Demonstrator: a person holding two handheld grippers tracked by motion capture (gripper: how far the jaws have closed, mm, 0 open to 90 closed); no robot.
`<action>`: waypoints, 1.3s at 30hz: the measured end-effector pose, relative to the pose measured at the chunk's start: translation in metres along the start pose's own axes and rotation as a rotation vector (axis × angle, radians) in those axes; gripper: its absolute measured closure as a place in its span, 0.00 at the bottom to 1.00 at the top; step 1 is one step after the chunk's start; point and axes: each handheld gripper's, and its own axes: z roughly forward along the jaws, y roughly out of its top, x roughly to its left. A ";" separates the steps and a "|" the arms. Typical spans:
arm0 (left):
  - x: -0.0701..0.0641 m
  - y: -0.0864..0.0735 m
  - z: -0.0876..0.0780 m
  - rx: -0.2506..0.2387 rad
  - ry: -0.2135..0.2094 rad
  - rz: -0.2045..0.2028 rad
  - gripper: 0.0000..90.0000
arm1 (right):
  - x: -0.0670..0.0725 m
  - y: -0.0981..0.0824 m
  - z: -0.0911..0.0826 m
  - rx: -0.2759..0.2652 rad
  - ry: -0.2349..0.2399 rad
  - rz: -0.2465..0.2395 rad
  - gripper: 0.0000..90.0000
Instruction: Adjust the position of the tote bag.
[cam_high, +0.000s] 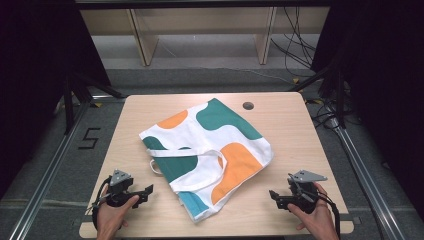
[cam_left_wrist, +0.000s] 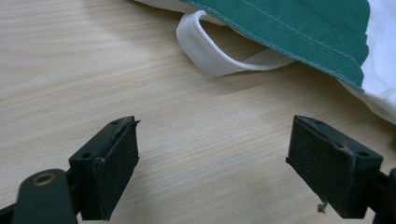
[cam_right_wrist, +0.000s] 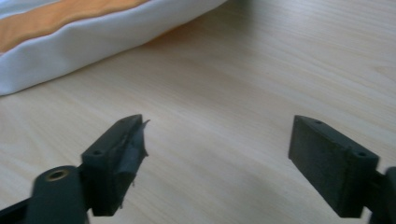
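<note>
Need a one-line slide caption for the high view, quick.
Tote bag lying flat on the wooden table, open left gripper and right gripper resting either side, neither touching it.

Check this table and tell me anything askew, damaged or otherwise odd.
The tote bag lies skewed to the table edges, one white handle poking out from under its side. In the right gripper view, the pad on the right tool looks frayed and peeling at its tip. Nothing spilled.

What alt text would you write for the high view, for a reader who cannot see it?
A white tote bag with green, orange and blue patches lies flat on a wooden table. Left tongs and right tongs, each held in a hand, rest open on either side of it, apart from the bag.
</note>
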 end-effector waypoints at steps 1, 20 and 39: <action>-0.001 0.000 0.001 -0.009 -0.001 -0.012 0.17 | 0.000 0.000 -0.001 -0.008 0.032 0.003 0.18; 0.011 0.034 0.010 -0.034 0.007 -0.014 0.19 | 0.014 0.001 0.001 0.002 0.065 -0.022 0.18; 0.074 0.123 0.060 0.037 -0.055 0.073 0.21 | 0.017 0.002 0.003 0.044 0.051 -0.081 0.22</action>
